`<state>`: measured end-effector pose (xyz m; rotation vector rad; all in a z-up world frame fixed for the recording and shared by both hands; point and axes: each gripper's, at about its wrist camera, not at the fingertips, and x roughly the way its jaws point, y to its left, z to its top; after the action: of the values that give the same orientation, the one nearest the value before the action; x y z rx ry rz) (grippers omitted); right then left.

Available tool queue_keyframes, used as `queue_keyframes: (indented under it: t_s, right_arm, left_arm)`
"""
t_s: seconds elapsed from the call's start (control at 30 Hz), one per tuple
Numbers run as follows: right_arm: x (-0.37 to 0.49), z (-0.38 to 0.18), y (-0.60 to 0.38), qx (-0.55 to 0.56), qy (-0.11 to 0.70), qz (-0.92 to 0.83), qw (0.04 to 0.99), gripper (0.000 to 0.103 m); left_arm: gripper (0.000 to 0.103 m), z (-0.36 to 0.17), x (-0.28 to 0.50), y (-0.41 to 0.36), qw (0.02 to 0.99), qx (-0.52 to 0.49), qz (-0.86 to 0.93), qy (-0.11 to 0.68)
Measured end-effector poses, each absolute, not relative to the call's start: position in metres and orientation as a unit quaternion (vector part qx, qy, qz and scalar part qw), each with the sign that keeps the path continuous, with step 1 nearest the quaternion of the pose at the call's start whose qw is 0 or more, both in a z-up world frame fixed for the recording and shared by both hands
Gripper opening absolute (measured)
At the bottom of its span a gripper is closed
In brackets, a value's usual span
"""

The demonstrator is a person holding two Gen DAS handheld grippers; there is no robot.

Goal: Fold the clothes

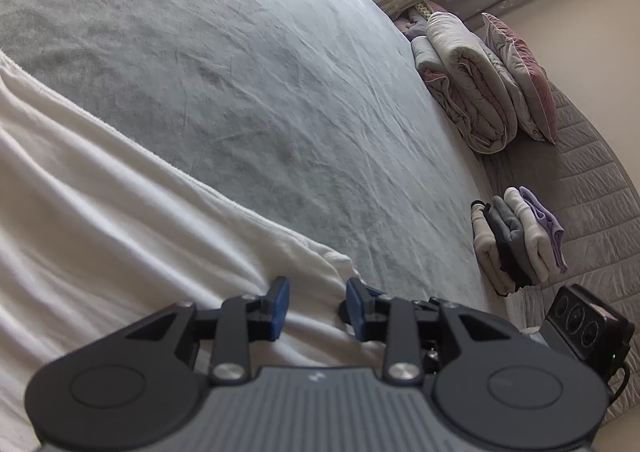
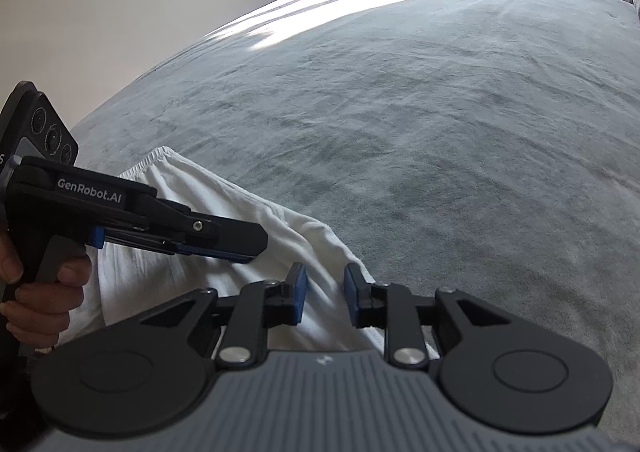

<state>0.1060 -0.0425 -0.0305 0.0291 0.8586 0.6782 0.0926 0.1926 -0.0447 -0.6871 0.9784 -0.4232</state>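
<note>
Left hand-held gripper [image 1: 316, 304]: released, pads apart above white garment [image 1: 120, 220]
Right hand-held gripper [image 2: 325, 294]: released over garment's edge
Bed [image 2: 400, 112]: grey blanket
Folded clothes stack [image 1: 516, 240]: beside blanket

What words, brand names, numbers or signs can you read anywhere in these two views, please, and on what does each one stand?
"GenRobot.AI": white lettering on the black side of the left tongs, seen from the right wrist view.
A small pale mark on the grey ribbed body of the right tongs is a logo, not letters.
The same mark on the left tongs' body in the left wrist view is too small to read.
Nothing else carries text.
</note>
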Motion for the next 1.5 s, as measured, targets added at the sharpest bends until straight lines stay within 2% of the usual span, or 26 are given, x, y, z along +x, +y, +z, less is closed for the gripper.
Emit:
queue_keyframes:
  t_s: [0.03,0.07,0.1,0.4,0.43,0.47,0.5,0.57,0.7,0.73,0.77,0.8,1.0,1.13,1.5]
  right_arm:
    - [0.106,-0.031,-0.041,0.011,0.407,0.324,0.854,0.024]
    - [0.105,-0.031,-0.040,0.008,0.405,0.326,0.854,0.012]
    - [0.104,-0.031,-0.039,0.004,0.403,0.328,0.854,0.005]
    - [0.070,-0.023,-0.020,-0.051,0.368,0.354,0.858,0.003]
    - [0.067,-0.024,-0.017,-0.059,0.368,0.357,0.857,0.003]
    - [0.066,-0.025,-0.017,-0.063,0.368,0.357,0.856,0.004]
    - [0.066,-0.027,-0.016,-0.066,0.369,0.357,0.856,0.005]
    - [0.070,-0.028,-0.021,-0.041,0.379,0.356,0.853,0.016]
    - [0.082,-0.031,-0.038,0.038,0.401,0.354,0.844,0.019]
    - [0.087,-0.032,-0.044,0.073,0.410,0.354,0.837,0.024]
    - [0.090,-0.033,-0.048,0.099,0.414,0.353,0.833,0.034]
    - [0.093,-0.034,-0.053,0.124,0.417,0.352,0.829,0.038]
    - [0.113,-0.044,-0.067,0.292,0.446,0.355,0.768,0.038]
    - [0.125,-0.057,-0.067,0.361,0.474,0.330,0.732,0.038]
    - [0.143,-0.070,-0.040,0.420,0.493,0.315,0.694,0.039]
  left_arm:
    - [0.032,-0.045,0.092,0.193,0.806,-0.321,-0.198,0.457]
    - [0.032,-0.045,0.092,0.193,0.805,-0.322,-0.198,0.457]
    - [0.032,-0.045,0.092,0.193,0.804,-0.324,-0.198,0.457]
    - [0.032,-0.050,0.093,0.194,0.784,-0.358,-0.219,0.457]
    - [0.027,-0.050,0.093,0.192,0.788,-0.350,-0.215,0.459]
    - [0.013,-0.050,0.092,0.191,0.793,-0.339,-0.209,0.461]
    - [0.006,-0.051,0.092,0.189,0.798,-0.327,-0.203,0.464]
    - [0.003,-0.051,0.091,0.187,0.804,-0.311,-0.194,0.468]
    - [0.003,-0.053,0.090,0.192,0.802,-0.311,-0.199,0.469]
    - [0.003,-0.054,0.089,0.194,0.801,-0.312,-0.200,0.470]
    - [0.003,-0.054,0.089,0.195,0.800,-0.313,-0.201,0.471]
    - [0.003,-0.055,0.089,0.196,0.799,-0.316,-0.201,0.471]
    - [0.003,-0.059,0.087,0.203,0.789,-0.330,-0.212,0.472]
    - [0.003,-0.059,0.085,0.204,0.789,-0.328,-0.218,0.471]
    - [0.004,-0.055,0.084,0.206,0.795,-0.314,-0.228,0.467]
